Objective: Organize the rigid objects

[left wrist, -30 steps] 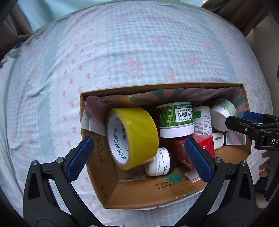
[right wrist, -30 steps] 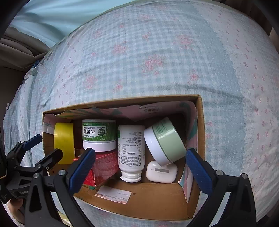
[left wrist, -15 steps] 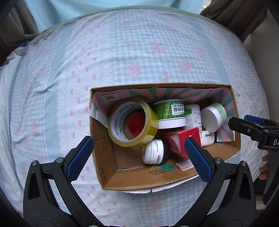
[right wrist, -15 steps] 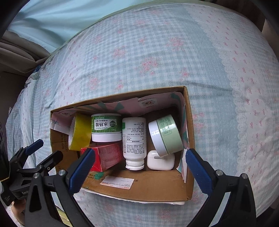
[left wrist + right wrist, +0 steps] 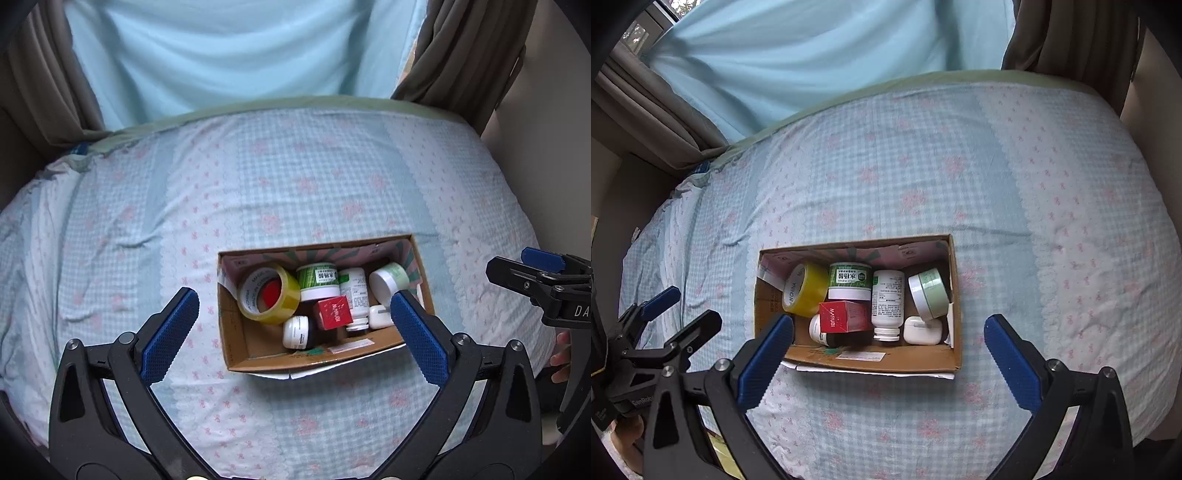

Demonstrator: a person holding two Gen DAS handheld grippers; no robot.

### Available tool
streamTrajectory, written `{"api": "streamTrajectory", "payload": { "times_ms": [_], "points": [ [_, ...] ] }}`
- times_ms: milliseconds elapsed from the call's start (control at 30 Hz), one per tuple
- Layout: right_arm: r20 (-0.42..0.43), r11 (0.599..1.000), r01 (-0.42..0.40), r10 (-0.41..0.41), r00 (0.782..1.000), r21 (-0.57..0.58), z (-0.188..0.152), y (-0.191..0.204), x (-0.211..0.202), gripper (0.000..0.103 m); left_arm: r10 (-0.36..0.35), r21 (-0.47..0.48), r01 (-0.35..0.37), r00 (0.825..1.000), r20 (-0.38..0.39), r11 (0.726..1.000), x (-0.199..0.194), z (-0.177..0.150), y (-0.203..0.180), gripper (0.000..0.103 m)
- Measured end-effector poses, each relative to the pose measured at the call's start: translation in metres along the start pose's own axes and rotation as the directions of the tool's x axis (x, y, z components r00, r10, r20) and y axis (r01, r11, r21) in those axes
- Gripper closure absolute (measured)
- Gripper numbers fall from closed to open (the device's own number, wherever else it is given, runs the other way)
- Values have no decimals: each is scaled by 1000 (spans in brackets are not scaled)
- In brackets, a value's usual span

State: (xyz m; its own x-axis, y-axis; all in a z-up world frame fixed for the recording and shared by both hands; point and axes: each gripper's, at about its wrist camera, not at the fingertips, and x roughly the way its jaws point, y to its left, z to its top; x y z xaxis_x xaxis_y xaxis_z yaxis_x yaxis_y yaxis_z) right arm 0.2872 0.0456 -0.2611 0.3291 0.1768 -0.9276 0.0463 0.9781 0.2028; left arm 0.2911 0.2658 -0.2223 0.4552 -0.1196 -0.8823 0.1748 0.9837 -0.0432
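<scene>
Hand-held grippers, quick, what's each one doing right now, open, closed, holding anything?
Left hand-held gripper: open, holding nothing, above the cardboard box.
Right hand-held gripper: open, holding nothing, above the same box.

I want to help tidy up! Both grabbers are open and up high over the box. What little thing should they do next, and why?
Probably nothing more than setting the grippers down. The cardboard box already holds the tape roll, jars, the white bottle and the red carton, and no loose item shows on the bedspread. The left gripper and right gripper are open, holding nothing.
</scene>
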Motion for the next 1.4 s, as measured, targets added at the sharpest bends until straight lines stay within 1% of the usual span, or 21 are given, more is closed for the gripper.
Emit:
{"api": "streamTrajectory", "payload": {
  "times_ms": [100,167,267,333,467,600,700,833,933,1100,1267,1400],
  "points": [
    [79,999,42,-39,996,-32,1,2,-48,0,3,-22,-1,997,74,1000,-45,6,-5,0],
    [137,997,62,-55,989,-50,-3,2,-79,0,14,-32,-11,992,123,999,-73,6,-11,0],
    [216,993,98,-81,973,-71,-12,1,-121,0,43,-30,-38,981,191,999,-112,0,-24,0],
    [263,991,114,-91,960,-75,-21,-1,-145,0,66,-33,-60,970,235,998,-135,-8,-34,0],
    [340,985,150,-112,934,-86,-40,-5,-182,0,76,-55,-62,951,300,997,-173,-21,-54,0],
    [402,978,184,-131,906,-98,-56,-9,-205,0,83,-72,-60,928,362,996,-204,-36,-67,0],
    [427,978,187,-131,895,-93,-65,-13,-215,0,93,-75,-69,914,395,995,-218,-45,-77,0],
    [456,976,196,-134,880,-91,-71,-17,-223,0,105,-73,-82,901,421,994,-229,-53,-88,0],
    [474,975,201,-134,870,-93,-76,-19,-232,0,115,-71,-93,895,432,993,-232,-57,-95,0],
    [495,974,207,-135,858,-93,-78,-21,-240,0,127,-69,-107,886,445,992,-236,-58,-101,0],
    [505,974,203,-128,853,-97,-78,-21,-244,0,134,-77,-112,880,456,991,-240,-57,-102,0],
    [510,974,202,-125,851,-99,-78,-20,-245,0,141,-81,-117,879,456,990,-240,-55,-101,0]
  ]
}}
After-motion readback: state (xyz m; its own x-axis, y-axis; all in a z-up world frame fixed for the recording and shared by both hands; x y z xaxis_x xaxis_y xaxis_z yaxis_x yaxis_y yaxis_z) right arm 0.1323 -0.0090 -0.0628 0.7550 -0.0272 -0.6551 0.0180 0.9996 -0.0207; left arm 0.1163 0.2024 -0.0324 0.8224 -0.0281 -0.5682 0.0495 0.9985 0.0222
